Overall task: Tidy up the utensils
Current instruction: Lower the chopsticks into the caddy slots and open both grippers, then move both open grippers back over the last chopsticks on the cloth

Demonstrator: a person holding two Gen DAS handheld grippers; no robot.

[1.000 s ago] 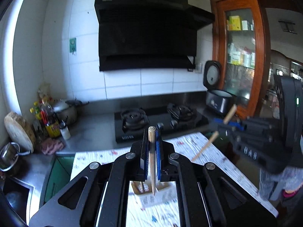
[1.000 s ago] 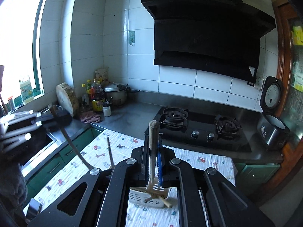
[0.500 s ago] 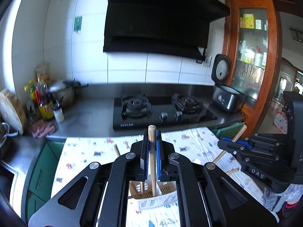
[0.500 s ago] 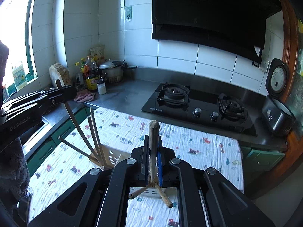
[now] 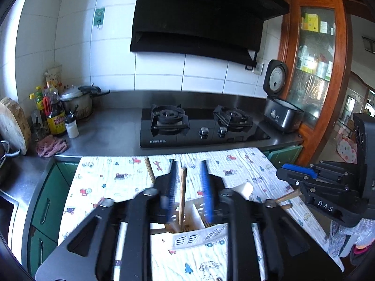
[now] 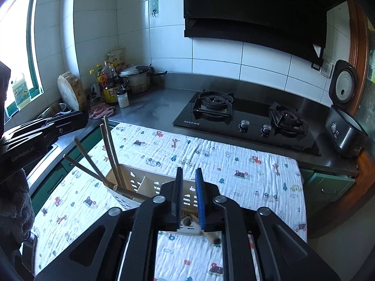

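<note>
A white slotted utensil holder (image 6: 138,185) stands on the patterned cloth (image 6: 234,164); it also shows in the left wrist view (image 5: 199,234). Several wooden chopsticks (image 6: 110,149) lean in its left compartment. My left gripper (image 5: 187,182) is open right above the holder, and a chopstick (image 5: 182,194) stands loose between its jaws, its tip down in the holder. My right gripper (image 6: 188,187) is open over the holder's right side; wooden handles (image 6: 187,221) lie low between its jaws. The right gripper also shows in the left wrist view (image 5: 290,182).
A black gas hob (image 6: 246,119) sits on the steel counter behind the cloth. A rice cooker (image 6: 344,121) is at the right, bottles (image 6: 110,84), a pot (image 6: 136,79) and a chopping block (image 6: 70,91) at the left. A sink (image 5: 7,210) lies left.
Both grippers have lowered to the holder and opened. The chopstick in the left and the wooden handle in the right were let go and now rest in the holder.
</note>
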